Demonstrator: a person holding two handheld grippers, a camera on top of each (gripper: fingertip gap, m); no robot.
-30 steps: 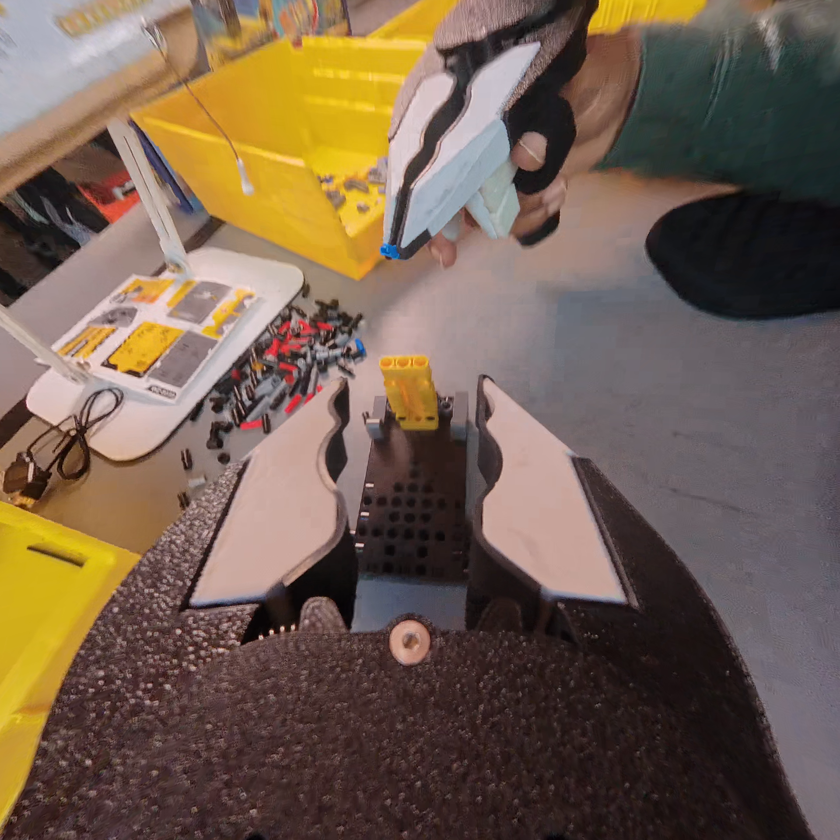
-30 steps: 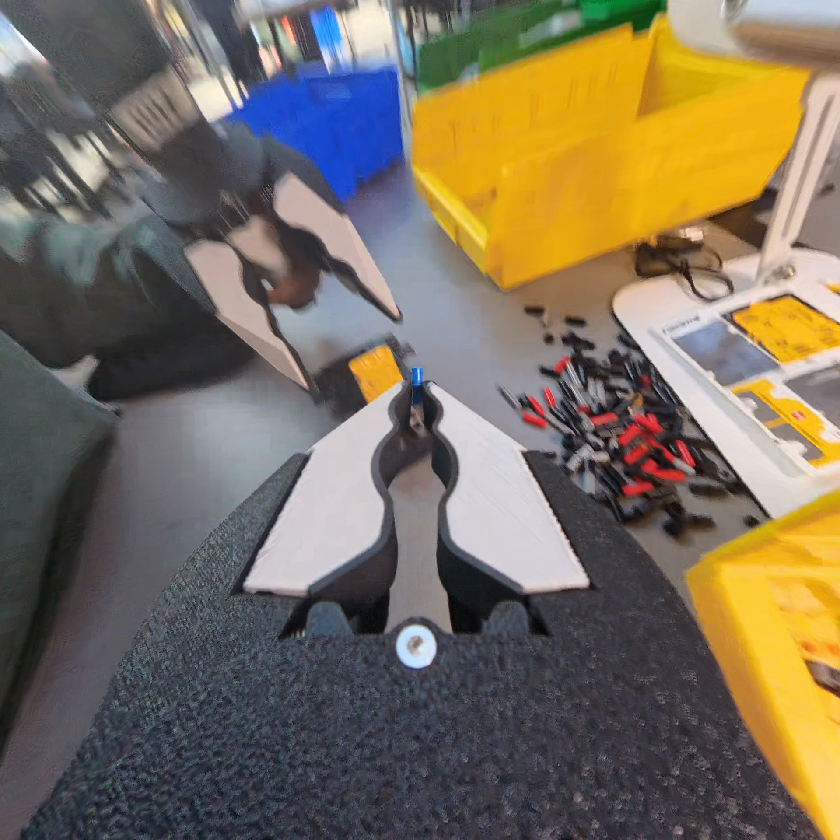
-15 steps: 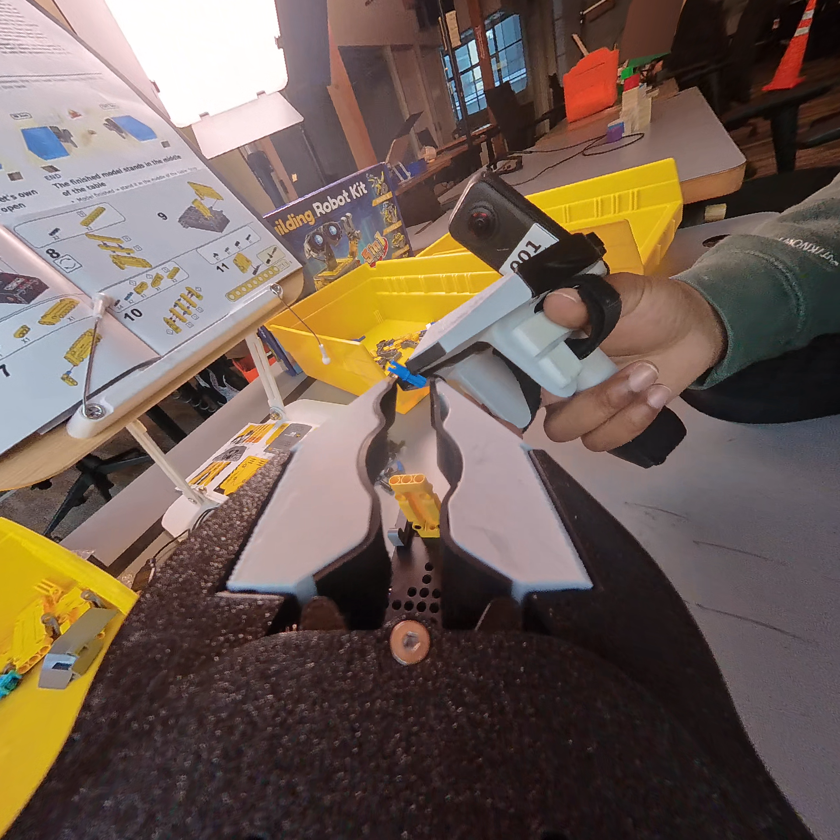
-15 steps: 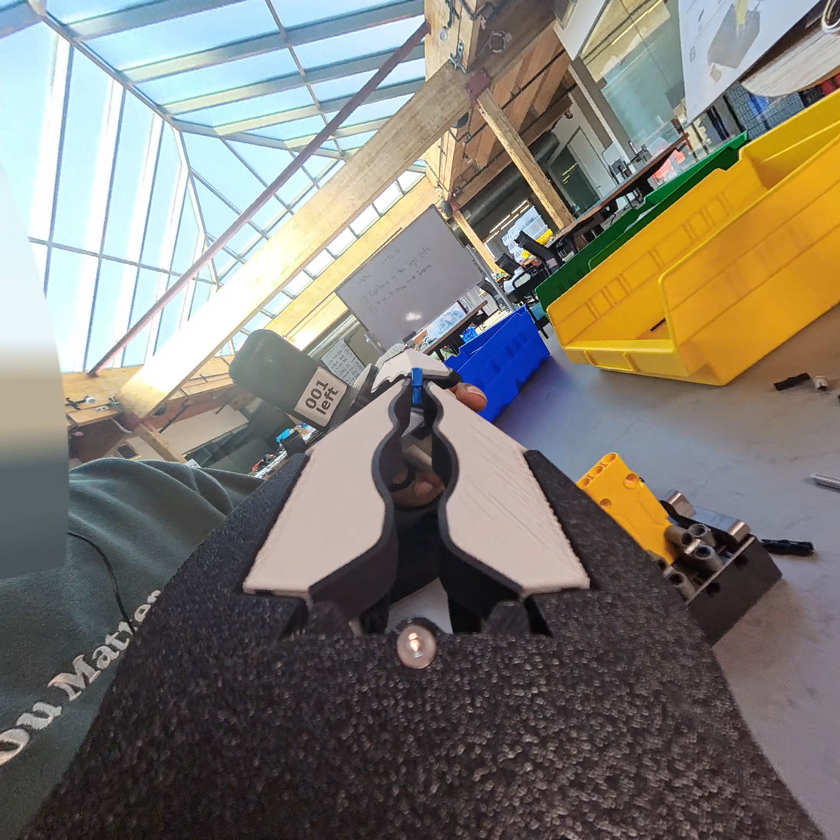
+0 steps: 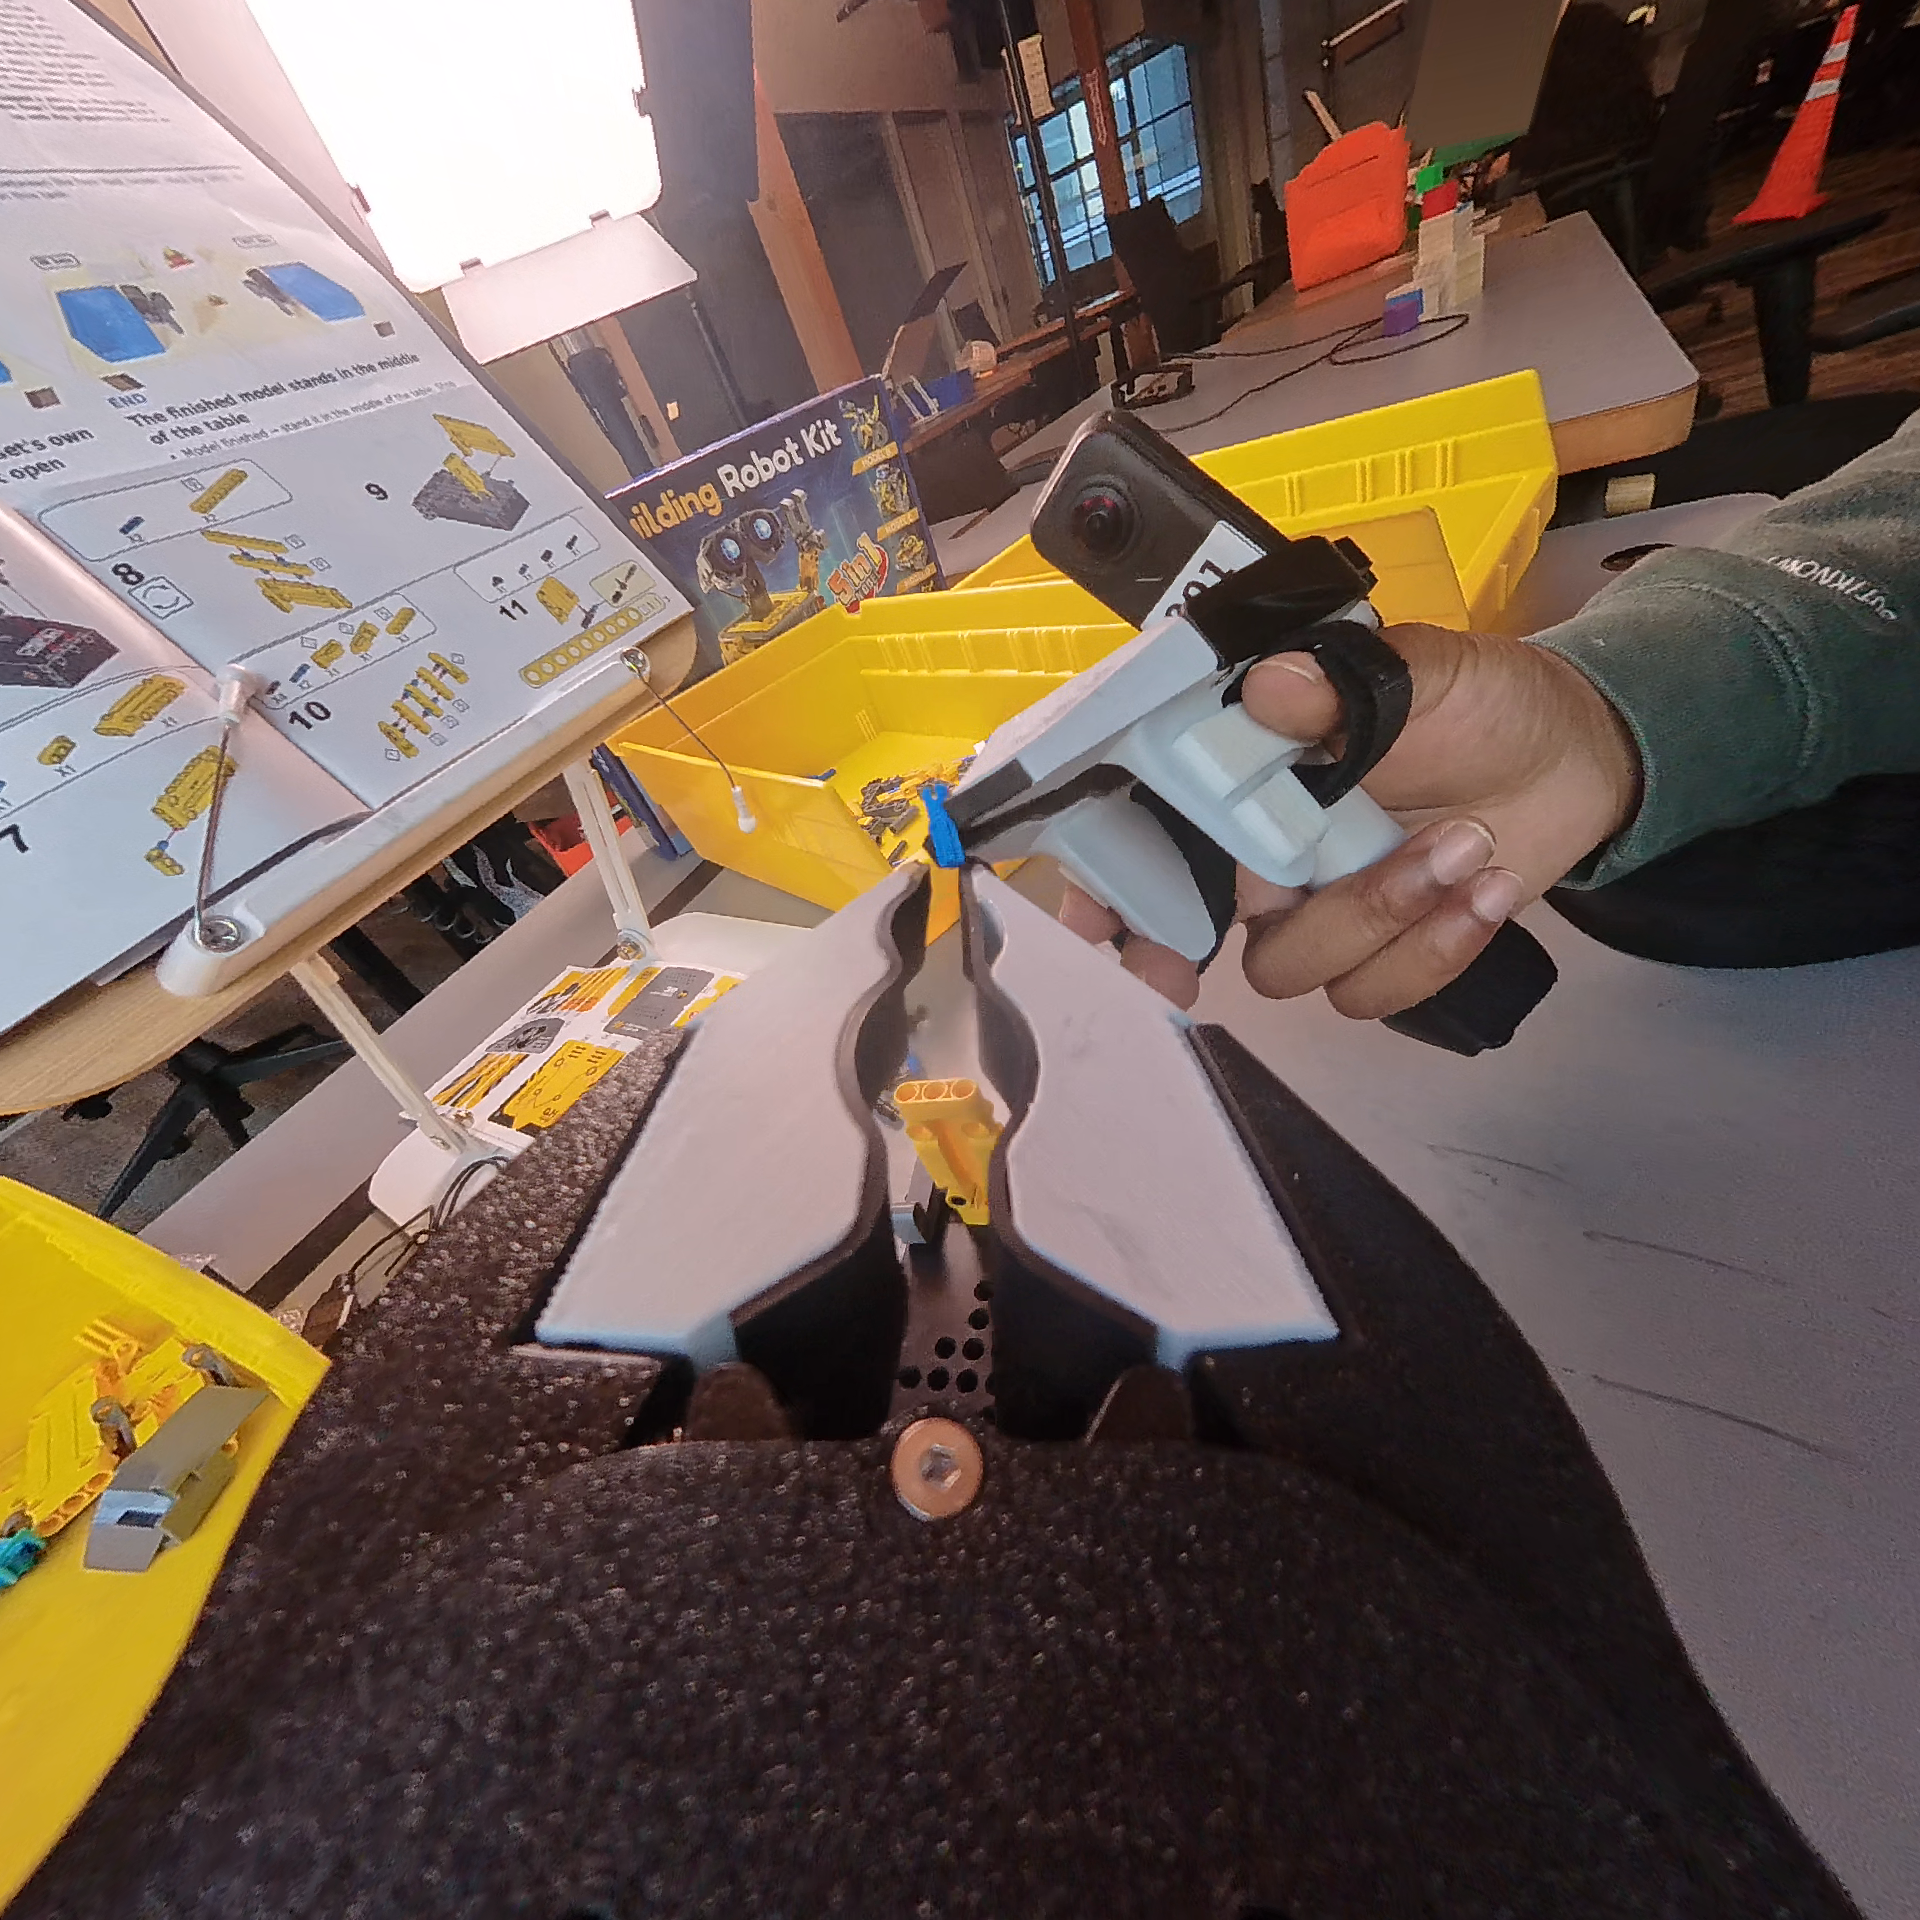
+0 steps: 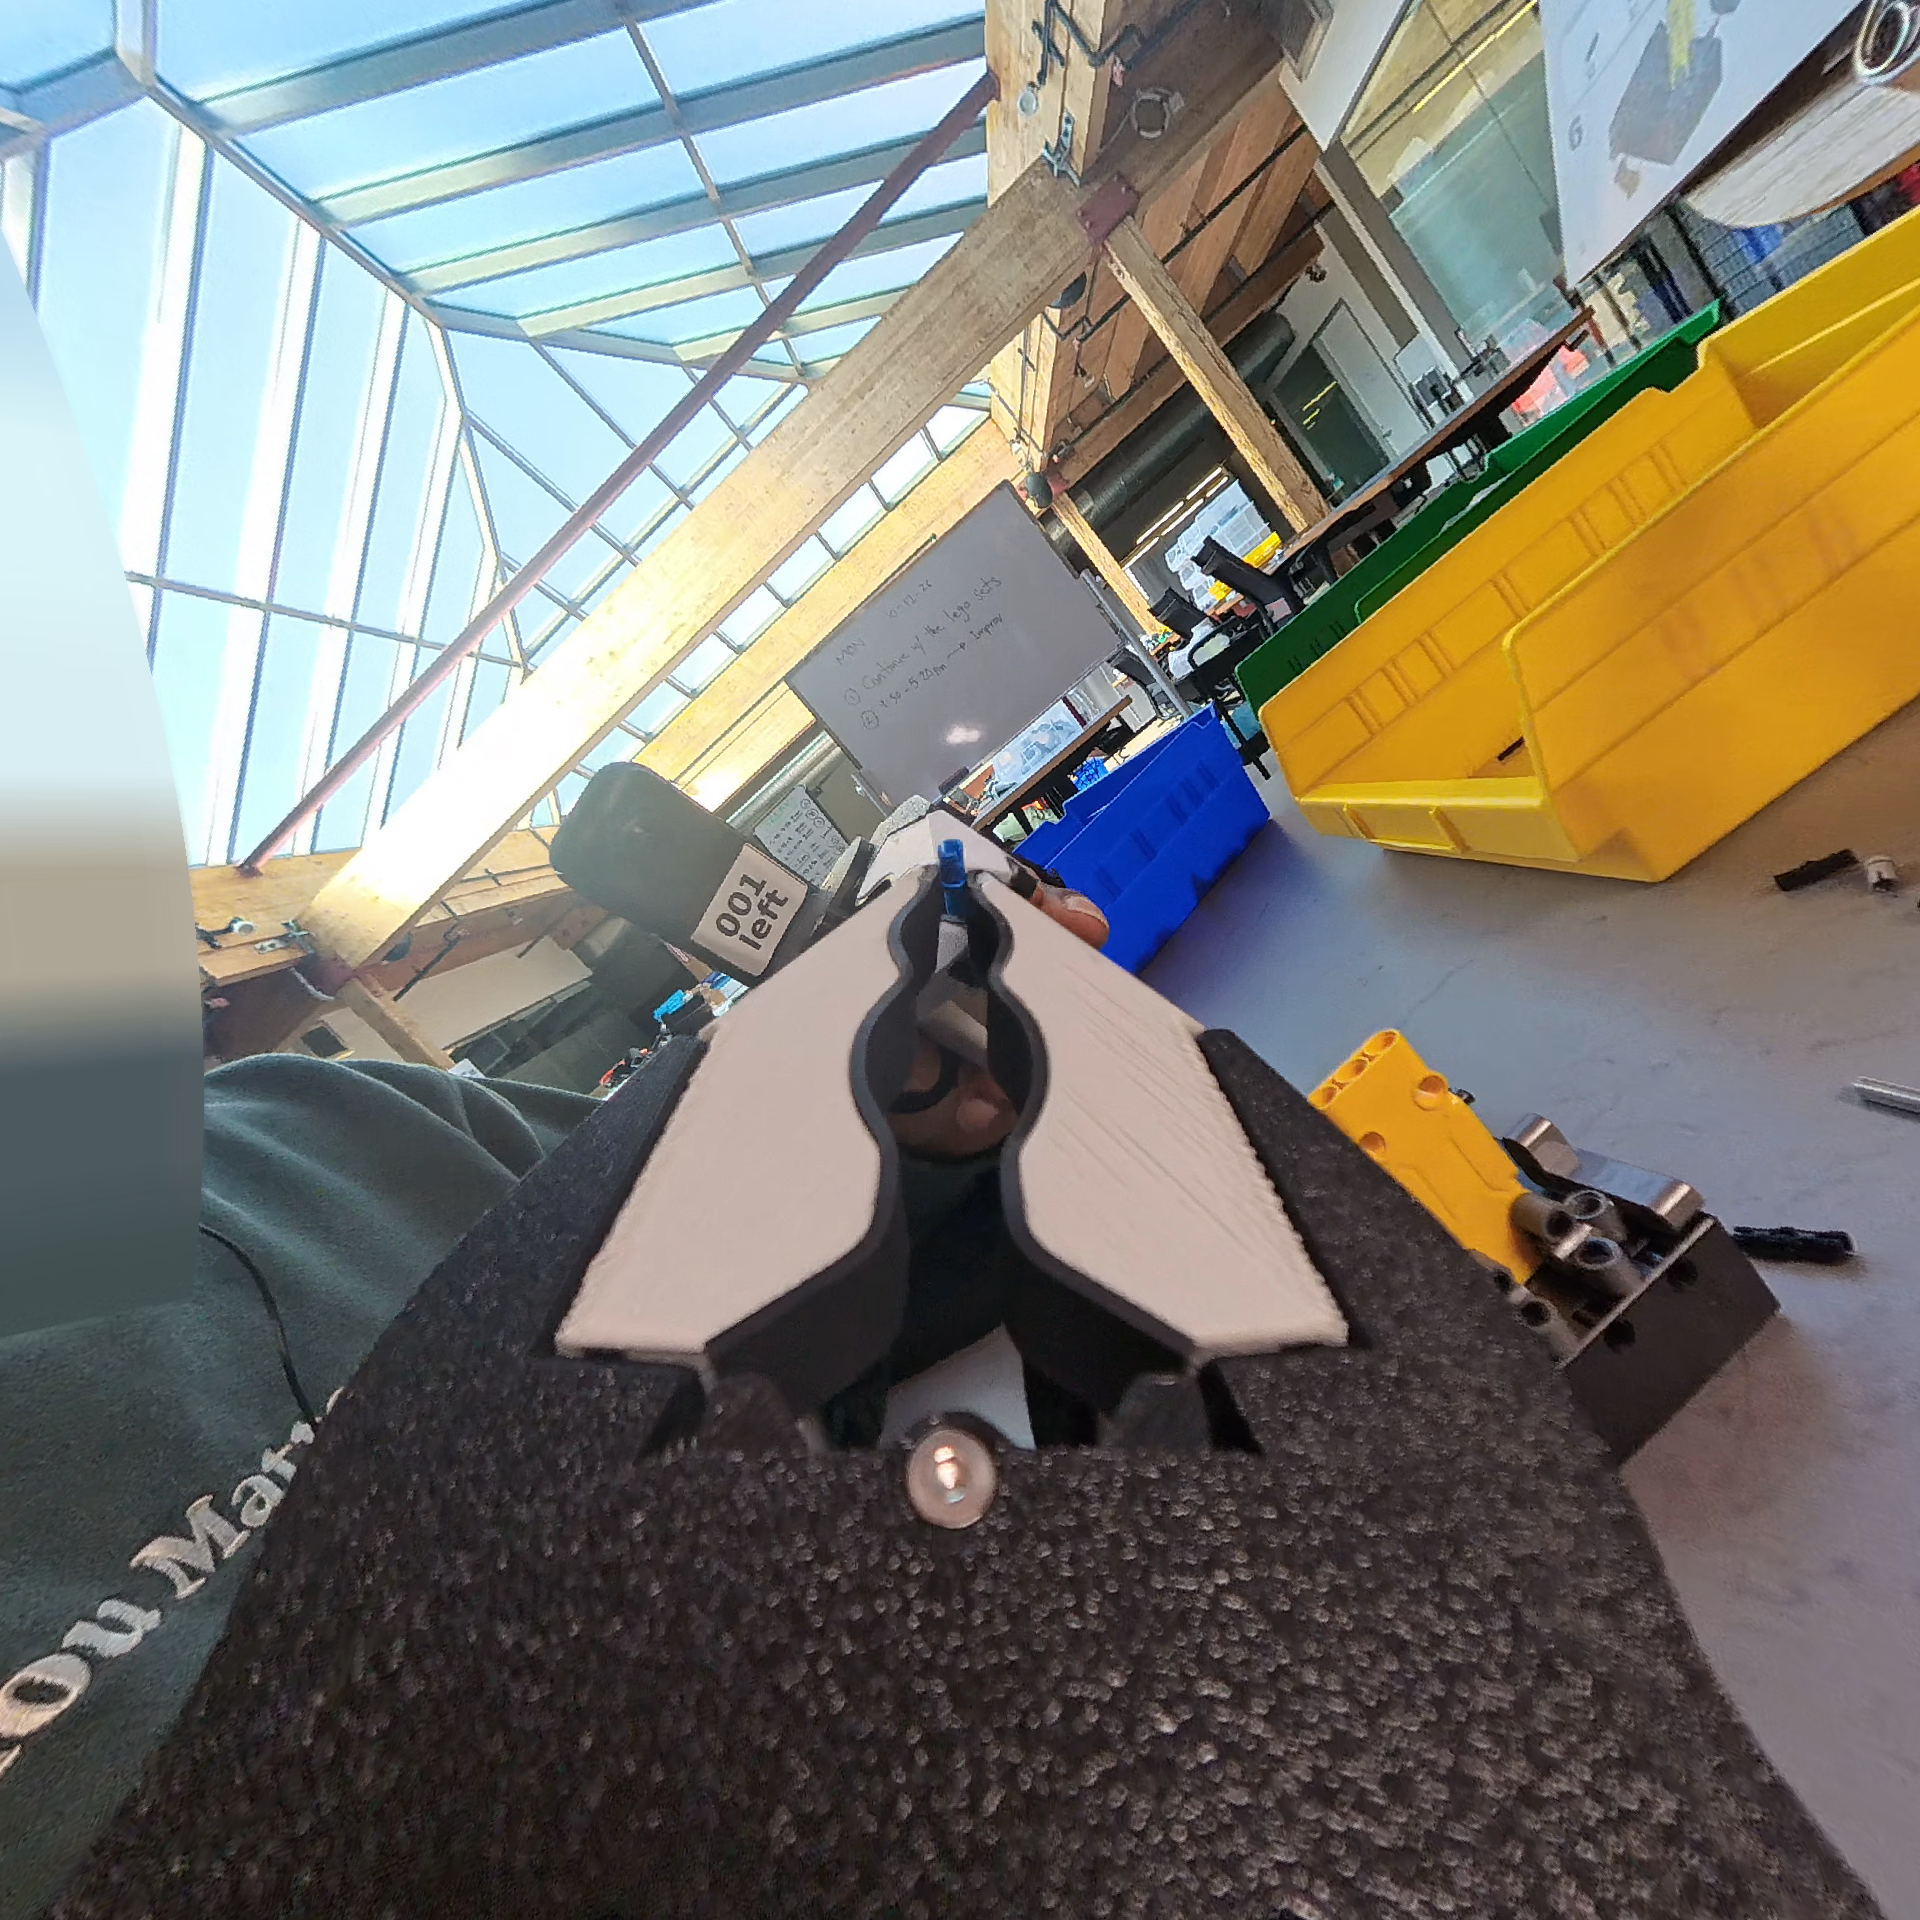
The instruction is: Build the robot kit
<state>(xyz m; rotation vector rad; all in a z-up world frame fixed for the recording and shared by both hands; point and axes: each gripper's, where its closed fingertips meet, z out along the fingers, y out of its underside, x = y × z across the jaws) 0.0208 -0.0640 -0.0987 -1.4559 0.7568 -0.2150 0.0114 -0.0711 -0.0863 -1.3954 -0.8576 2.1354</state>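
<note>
Two tongs meet above the black-and-yellow block model [image 6: 1538,1226] on the table [image 6: 1558,997]. Only the left view shows right tongs [image 5: 961,821] pinching a tiny blue peg [image 5: 940,826]; left tongs [image 5: 940,883] nearly closed, empty.

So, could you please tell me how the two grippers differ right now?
The right gripper is shut; the left gripper has its tips narrowly apart. The right grips a blue pin; the left holds nothing. Both have white fingers.
</note>
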